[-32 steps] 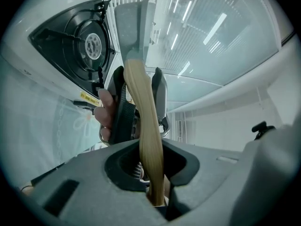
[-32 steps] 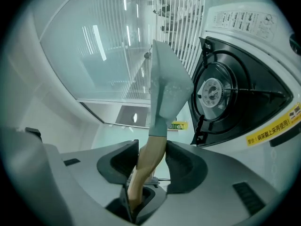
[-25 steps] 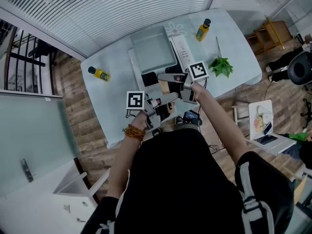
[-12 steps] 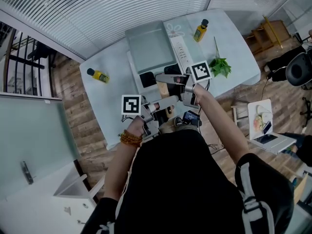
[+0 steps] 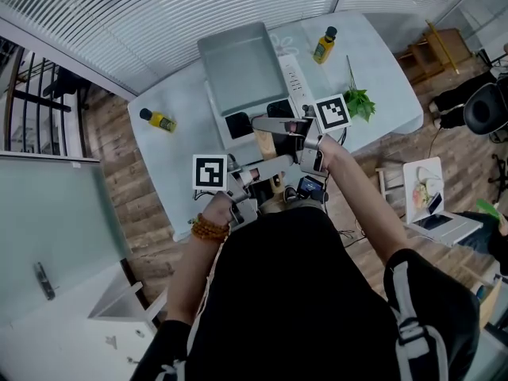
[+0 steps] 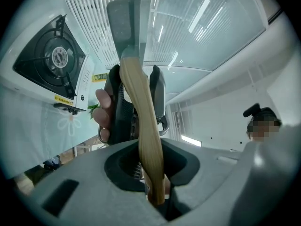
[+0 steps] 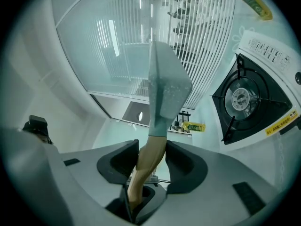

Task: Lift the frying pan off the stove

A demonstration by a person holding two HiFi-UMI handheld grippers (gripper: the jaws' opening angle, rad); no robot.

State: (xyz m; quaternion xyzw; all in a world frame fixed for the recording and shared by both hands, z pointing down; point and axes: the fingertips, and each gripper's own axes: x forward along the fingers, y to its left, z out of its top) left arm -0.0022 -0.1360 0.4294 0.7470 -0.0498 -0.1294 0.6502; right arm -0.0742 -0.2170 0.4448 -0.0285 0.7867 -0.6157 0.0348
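A square grey frying pan with a wooden handle hangs in the air above the white two-burner stove. Both grippers hold that handle. My left gripper is shut on its near end, and my right gripper is shut on it closer to the pan. In the left gripper view the handle runs up between the jaws of the left gripper to the pan, with the stove at the left. In the right gripper view the right gripper clamps the handle under the pan; the stove lies at the right.
On the pale blue table stand a yellow bottle at the left and another at the back right. Green leaves lie right of the stove. A low white stool stands on the wooden floor at the right.
Both grippers have risen with the handle. The pan has come up off the stove toward the camera, so it looks larger and uncovers both burners.
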